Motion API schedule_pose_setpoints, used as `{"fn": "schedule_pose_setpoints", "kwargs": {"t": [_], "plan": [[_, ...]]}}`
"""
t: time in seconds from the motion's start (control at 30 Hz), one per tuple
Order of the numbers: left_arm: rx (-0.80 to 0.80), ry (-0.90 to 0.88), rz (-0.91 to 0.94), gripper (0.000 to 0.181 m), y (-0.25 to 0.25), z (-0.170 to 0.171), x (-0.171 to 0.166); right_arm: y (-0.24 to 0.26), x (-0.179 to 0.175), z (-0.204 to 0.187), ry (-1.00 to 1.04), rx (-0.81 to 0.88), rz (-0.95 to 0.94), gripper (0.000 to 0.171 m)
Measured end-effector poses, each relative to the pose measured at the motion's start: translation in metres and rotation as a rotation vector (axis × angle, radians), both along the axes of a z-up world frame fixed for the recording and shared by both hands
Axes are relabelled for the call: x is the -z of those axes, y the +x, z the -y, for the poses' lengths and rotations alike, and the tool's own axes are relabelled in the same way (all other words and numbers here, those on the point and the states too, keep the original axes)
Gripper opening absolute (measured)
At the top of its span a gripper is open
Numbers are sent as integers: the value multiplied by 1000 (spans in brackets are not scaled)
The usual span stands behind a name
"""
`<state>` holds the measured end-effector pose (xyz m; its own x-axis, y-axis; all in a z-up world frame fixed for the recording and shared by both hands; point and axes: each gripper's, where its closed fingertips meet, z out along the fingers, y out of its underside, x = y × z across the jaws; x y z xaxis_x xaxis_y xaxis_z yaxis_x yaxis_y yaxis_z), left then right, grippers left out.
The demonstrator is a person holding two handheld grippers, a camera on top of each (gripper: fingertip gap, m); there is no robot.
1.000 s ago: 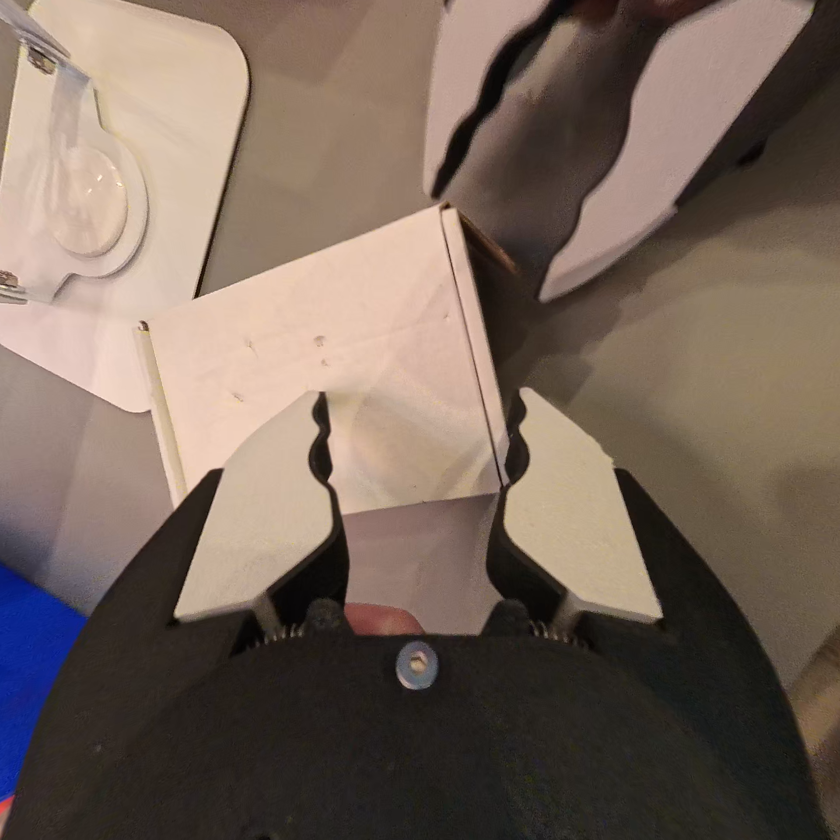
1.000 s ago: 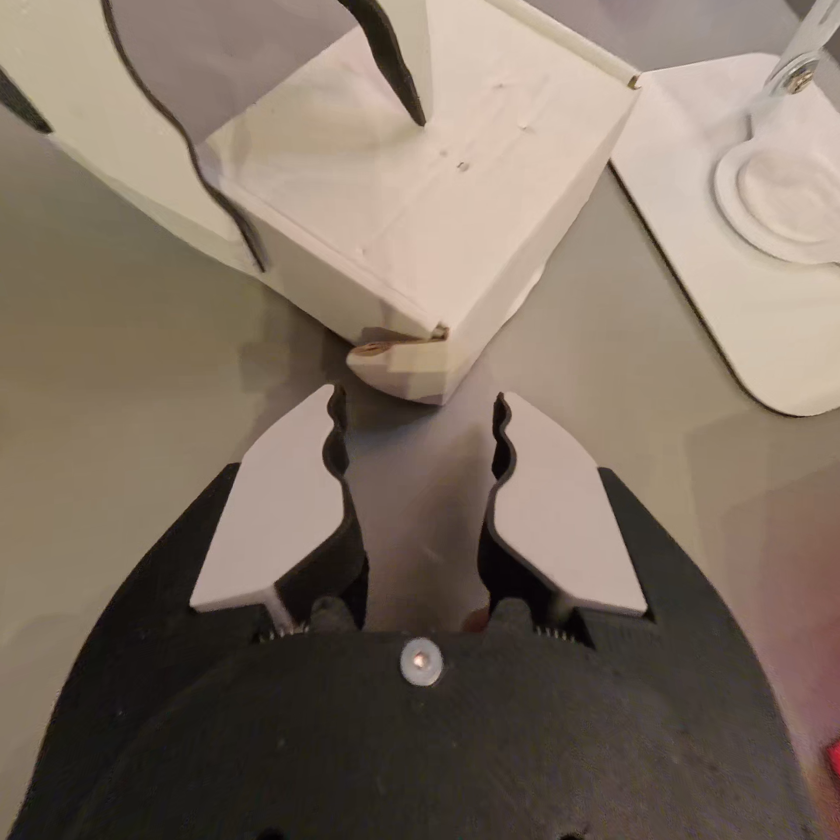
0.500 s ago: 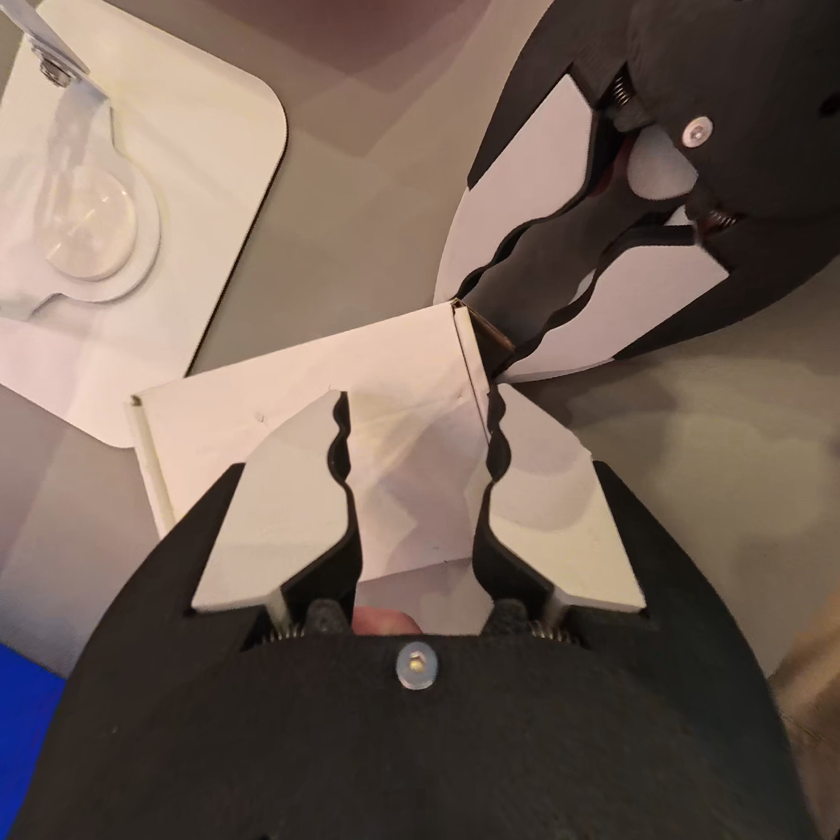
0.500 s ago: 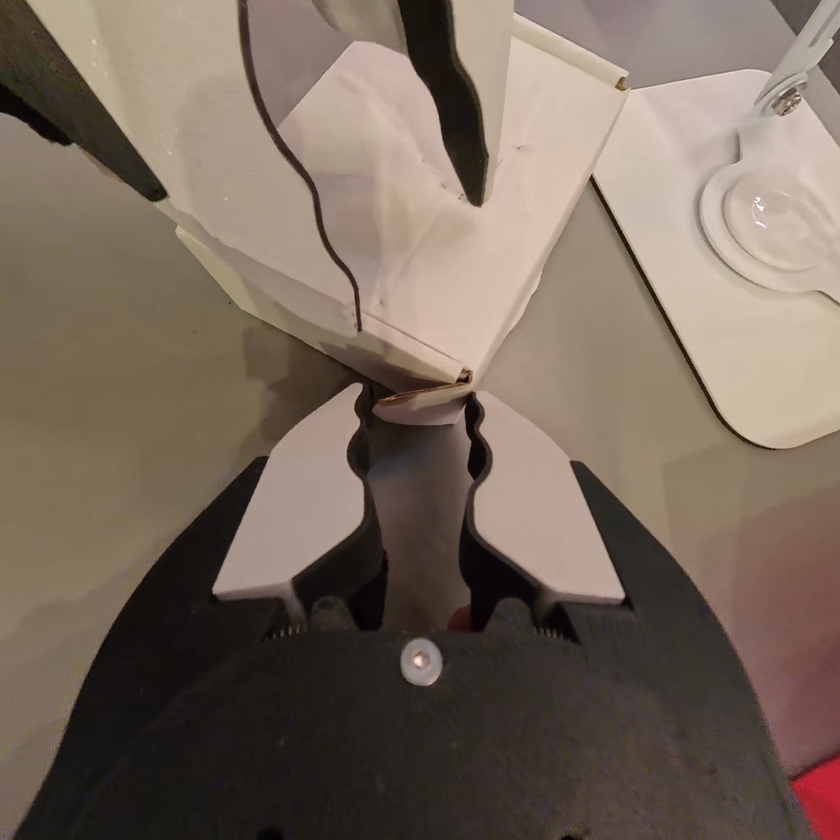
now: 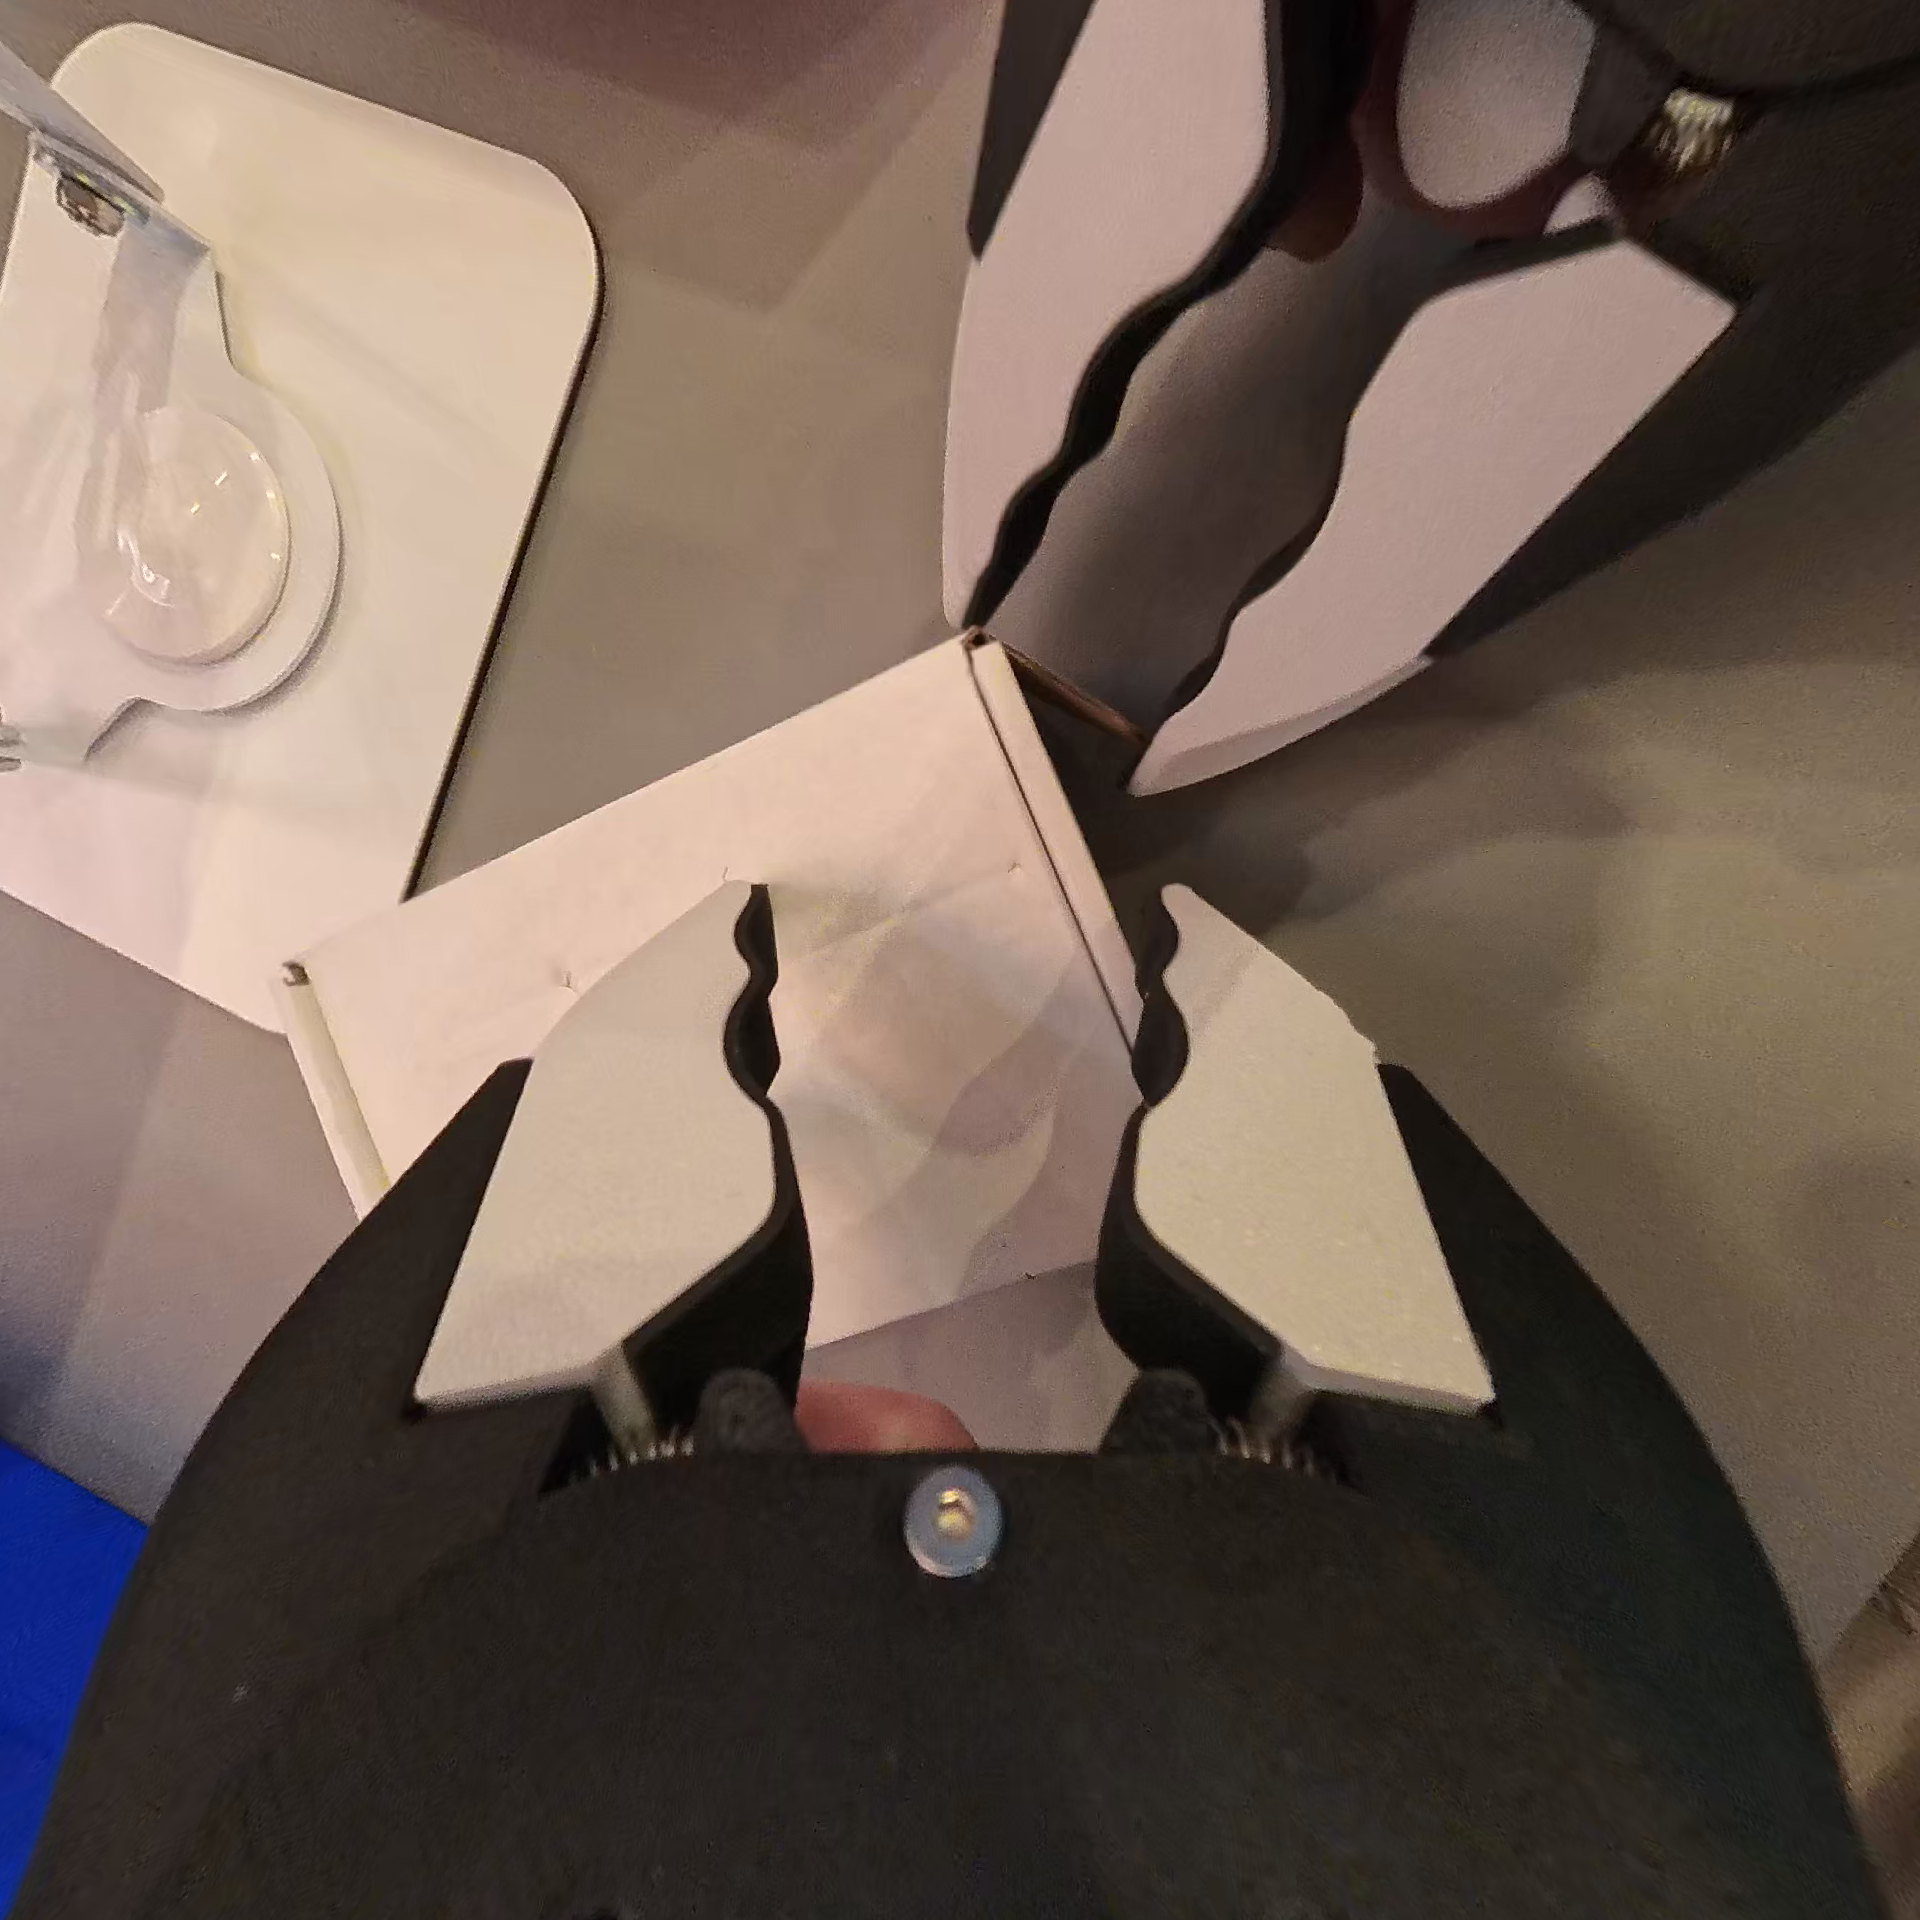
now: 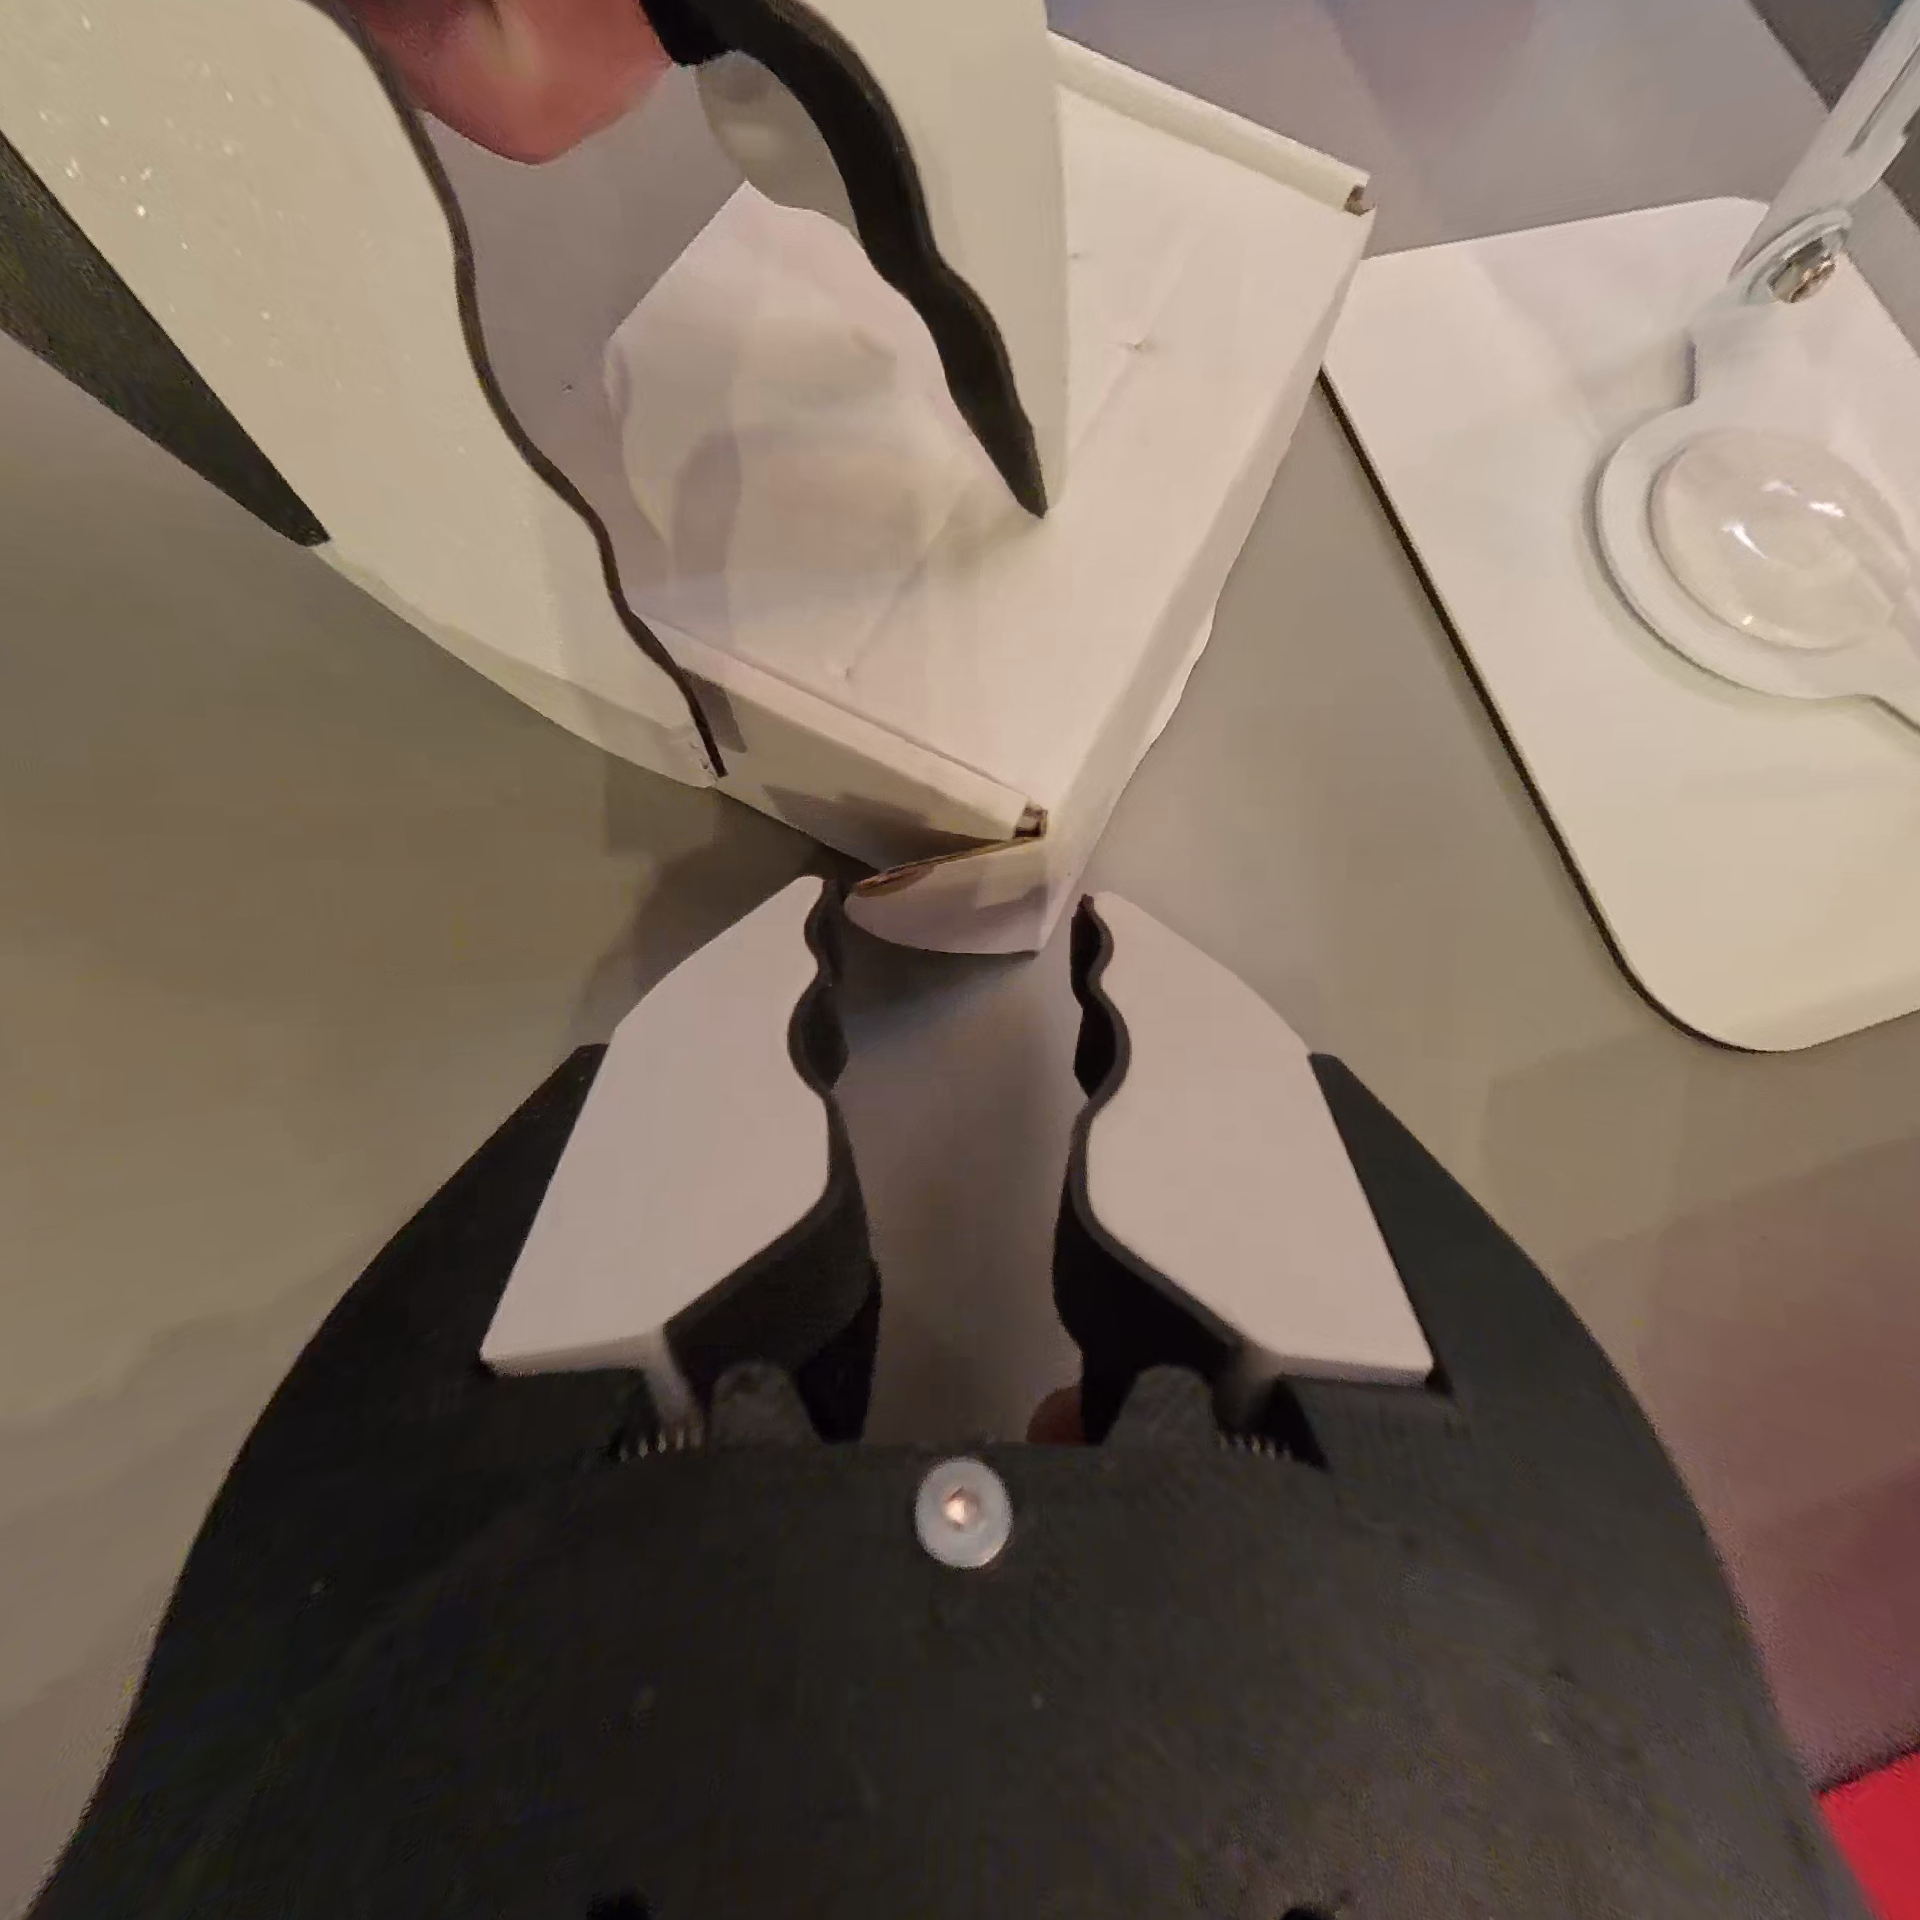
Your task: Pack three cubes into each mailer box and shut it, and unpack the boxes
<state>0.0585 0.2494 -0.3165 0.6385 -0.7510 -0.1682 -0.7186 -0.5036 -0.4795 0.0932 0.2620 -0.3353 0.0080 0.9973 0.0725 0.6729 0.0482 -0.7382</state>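
A white mailer box (image 5: 831, 790) lies shut on the grey table. My left gripper (image 5: 961, 904) is open, its fingers spread over the lid near the right edge. In the right wrist view it (image 6: 878, 639) comes down from above onto the lid (image 6: 1195, 468). My right gripper (image 6: 954, 902) is open at the box's near corner. A small rounded side flap (image 6: 935, 920) sticks out between its fingertips. In the left wrist view the right gripper (image 5: 1055, 698) shows at the box's far corner. No cubes are in view.
A white stand base (image 5: 312, 416) with a clear dome and a metal arm lies close beside the box, also in the right wrist view (image 6: 1662, 623). A blue thing (image 5: 52, 1621) shows at lower left, a red thing (image 6: 1870, 1829) at lower right. Left tips to right tips: about 5 cm. Measured from the fingertips, the red thing (image 6: 1870, 1829) is 20 cm or so from the right gripper and 25 cm from the left.
My right gripper has moved in to the box corner and narrowed its jaws around the flap. My left gripper has come farther over the lid. The box has hardly moved.
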Motion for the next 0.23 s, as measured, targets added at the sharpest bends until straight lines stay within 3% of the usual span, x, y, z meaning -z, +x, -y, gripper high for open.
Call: {"fn": "schedule_pose_setpoints", "kwargs": {"t": [0.03, 0.13, 0.23], "plan": [[-5, 1, 5, 67, 0, 1, 0, -1, 3, 1, 16, 8, 13, 40], [25, 4, -3, 67, -1, 6, 0, -6, 7, 9, -16, 19, 14, 57], [34, 11, 41, 67, -2, 11, -1, -9, 8, 5, 2, 70, 15, 54]]}}
